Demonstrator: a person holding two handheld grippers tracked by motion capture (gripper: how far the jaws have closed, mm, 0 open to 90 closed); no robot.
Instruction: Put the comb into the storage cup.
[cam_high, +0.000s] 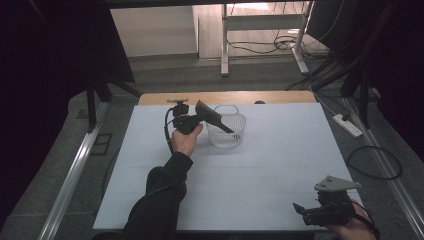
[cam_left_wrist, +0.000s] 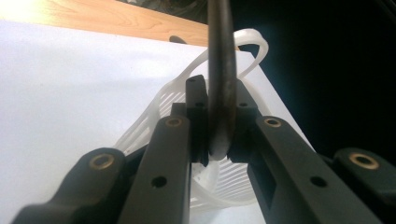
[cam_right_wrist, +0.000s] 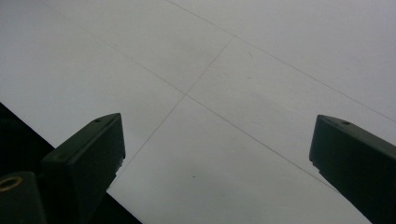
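A white slatted plastic basket (cam_high: 220, 140) with a loop handle stands on the white tabletop (cam_high: 260, 170) toward the far edge. My left gripper (cam_high: 200, 118) hovers at its left rim, shut on a dark flat tool (cam_high: 208, 112) whose thin end slants down into the basket. In the left gripper view the tool (cam_left_wrist: 219, 42) stands edge-on, pinched between the pads of my left gripper (cam_left_wrist: 219, 91), with the basket (cam_left_wrist: 154, 112) just behind them. My right gripper (cam_high: 301, 210) rests at the near right corner of the table. Its jaws (cam_right_wrist: 217, 140) stand wide open over bare white surface.
A strip of wooden table edge (cam_high: 270, 96) runs behind the white sheet. Beyond the table are a white-legged frame (cam_high: 225, 45), floor cables (cam_high: 260, 47) and a power strip (cam_high: 347, 125). Dark curtains flank both sides.
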